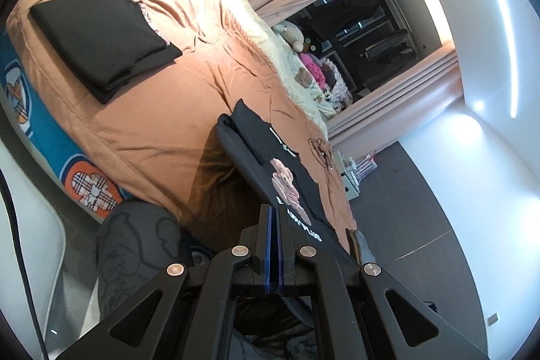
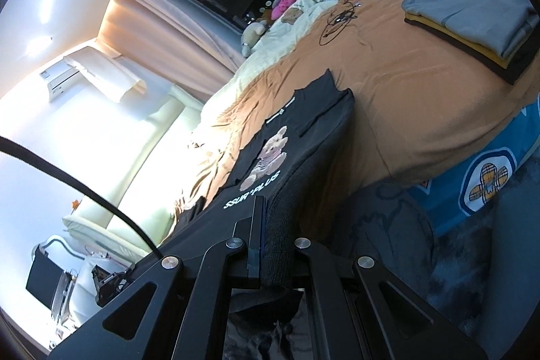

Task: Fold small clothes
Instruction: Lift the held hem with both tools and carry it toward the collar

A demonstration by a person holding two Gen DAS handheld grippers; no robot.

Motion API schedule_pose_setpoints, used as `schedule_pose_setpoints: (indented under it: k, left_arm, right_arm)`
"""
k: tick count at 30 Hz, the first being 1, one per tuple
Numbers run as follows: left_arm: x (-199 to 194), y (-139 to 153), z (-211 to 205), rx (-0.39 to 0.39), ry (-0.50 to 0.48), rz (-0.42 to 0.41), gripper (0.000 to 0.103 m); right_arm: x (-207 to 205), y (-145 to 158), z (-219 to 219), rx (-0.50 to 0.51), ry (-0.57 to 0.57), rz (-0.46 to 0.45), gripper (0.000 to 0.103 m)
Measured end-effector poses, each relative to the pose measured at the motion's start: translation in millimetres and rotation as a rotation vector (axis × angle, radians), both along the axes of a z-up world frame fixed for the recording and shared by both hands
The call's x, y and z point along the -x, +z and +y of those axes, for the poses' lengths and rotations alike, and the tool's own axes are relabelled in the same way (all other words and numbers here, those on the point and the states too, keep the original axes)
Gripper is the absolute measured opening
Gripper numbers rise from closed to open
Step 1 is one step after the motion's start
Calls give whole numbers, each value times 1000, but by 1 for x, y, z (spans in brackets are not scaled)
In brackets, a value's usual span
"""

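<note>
Our bed (image 1: 175,110) carries folded piles, with the black T-shirt (image 1: 287,171) stretched above its near edge. We hold its hem pinched tight in the left gripper (image 1: 275,245) and the right gripper (image 2: 266,242).

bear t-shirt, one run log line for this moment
left claw: shut on black bear t-shirt | right claw: shut on it | shirt: lifted over orange bedcover

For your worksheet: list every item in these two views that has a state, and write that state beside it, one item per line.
Black bear-print T-shirt: partly folded, held by both grippers.
Left gripper: shut on the shirt's edge.
Right gripper: shut on the shirt's edge.
Black garment: folded, lying on the bed.
Grey and yellow clothes: folded, stacked.
</note>
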State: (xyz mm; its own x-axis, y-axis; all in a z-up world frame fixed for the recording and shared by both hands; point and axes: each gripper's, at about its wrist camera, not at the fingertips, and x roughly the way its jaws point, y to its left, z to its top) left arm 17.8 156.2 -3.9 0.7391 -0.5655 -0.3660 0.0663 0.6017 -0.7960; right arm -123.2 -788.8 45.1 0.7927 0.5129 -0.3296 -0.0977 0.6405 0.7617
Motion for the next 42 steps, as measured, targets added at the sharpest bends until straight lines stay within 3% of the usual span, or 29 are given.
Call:
schedule_pose_setpoints:
  k: [8, 14, 20, 31, 42]
  left_arm:
    - [19, 7, 10, -6, 1, -24, 2]
    - [5, 10, 10, 10, -2, -36, 2]
    - [-19, 22, 5, -22, 7, -52, 2]
    - [-102, 56, -14, -87, 27, -54, 2]
    - [-202, 68, -36, -170, 39, -17, 2]
  right_arm:
    - [3, 3, -9, 7, 11, -29, 0]
    - [-25, 12, -9, 25, 14, -42, 0]
    - [-62, 18, -8, 50, 11, -57, 0]
    - [-145, 27, -5, 86, 10, -51, 0]
    - [-228, 37, 5, 123, -23, -6, 0]
